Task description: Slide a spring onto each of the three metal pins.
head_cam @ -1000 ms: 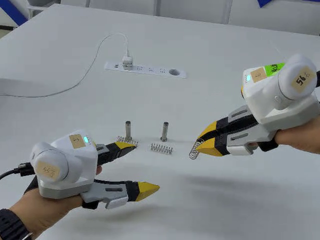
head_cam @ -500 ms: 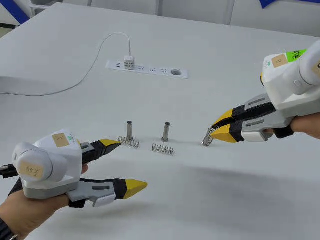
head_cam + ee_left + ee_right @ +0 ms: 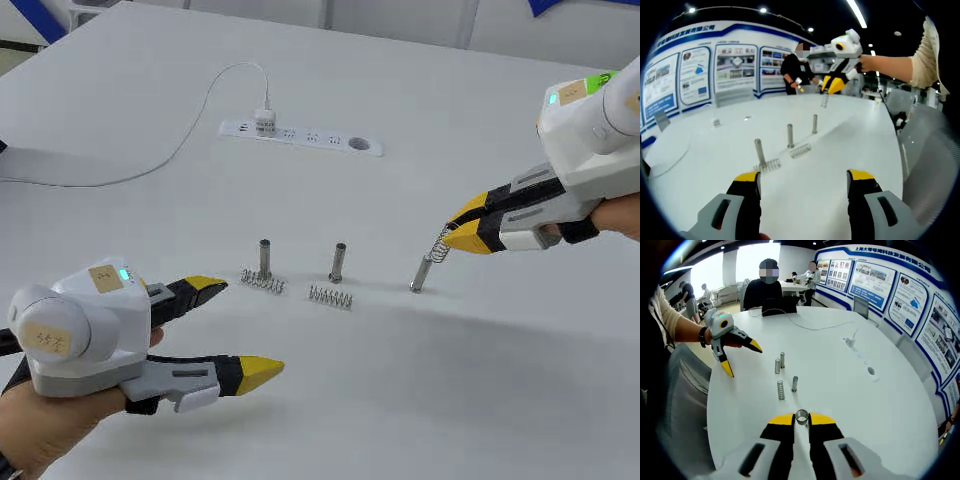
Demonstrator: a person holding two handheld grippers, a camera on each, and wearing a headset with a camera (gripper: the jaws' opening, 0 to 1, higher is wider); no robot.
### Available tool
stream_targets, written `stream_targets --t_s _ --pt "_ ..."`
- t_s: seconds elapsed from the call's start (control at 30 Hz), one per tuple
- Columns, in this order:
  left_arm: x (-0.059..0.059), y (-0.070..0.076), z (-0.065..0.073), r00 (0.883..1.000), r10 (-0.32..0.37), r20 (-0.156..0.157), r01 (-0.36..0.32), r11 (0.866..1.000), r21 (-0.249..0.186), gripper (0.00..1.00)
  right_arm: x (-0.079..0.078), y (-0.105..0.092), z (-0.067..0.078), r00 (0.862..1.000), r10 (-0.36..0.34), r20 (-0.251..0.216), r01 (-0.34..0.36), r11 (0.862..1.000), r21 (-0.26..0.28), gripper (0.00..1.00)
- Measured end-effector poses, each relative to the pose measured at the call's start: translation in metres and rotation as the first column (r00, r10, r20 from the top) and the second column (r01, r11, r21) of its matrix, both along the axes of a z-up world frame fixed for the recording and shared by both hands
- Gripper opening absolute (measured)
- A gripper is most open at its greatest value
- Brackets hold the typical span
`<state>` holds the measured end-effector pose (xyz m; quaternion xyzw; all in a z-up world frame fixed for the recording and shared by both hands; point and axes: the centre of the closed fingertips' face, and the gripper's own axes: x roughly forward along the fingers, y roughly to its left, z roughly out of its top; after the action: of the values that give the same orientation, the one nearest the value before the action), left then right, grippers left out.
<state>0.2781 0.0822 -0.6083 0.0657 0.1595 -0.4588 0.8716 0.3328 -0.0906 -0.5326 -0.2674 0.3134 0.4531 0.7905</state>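
White workbench top is stretching away to a power strip lying at the far side. At the left, the left gripper is hovering low with its jaws spread wide, gripping nothing. The left pin is standing upright with one loose spring lying at its foot. The middle pin is standing with a second loose spring lying just in front. The right pin is standing bare. Just above it, the right gripper is pinching the held spring. That spring's long axis is hanging roughly in line with the pin, its lower end near the tip. Whether it is touching the tip I cannot tell. Nothing is standing between them.
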Motion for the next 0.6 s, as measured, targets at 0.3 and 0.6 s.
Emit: stream_targets --t_s 0.3,0.6 --pt "0.001 0.004 -0.001 1.0 0.016 -0.005 -0.016 1.0 -0.002 0.72 0.017 -0.005 -0.013 0.999 -0.04 -0.023 0.04 0.999 -0.005 0.11" --pt "0.003 0.007 -0.001 1.0 0.025 -0.006 -0.025 1.0 -0.004 0.72 0.026 -0.005 -0.025 0.997 -0.059 -0.051 0.059 0.998 -0.004 0.11"
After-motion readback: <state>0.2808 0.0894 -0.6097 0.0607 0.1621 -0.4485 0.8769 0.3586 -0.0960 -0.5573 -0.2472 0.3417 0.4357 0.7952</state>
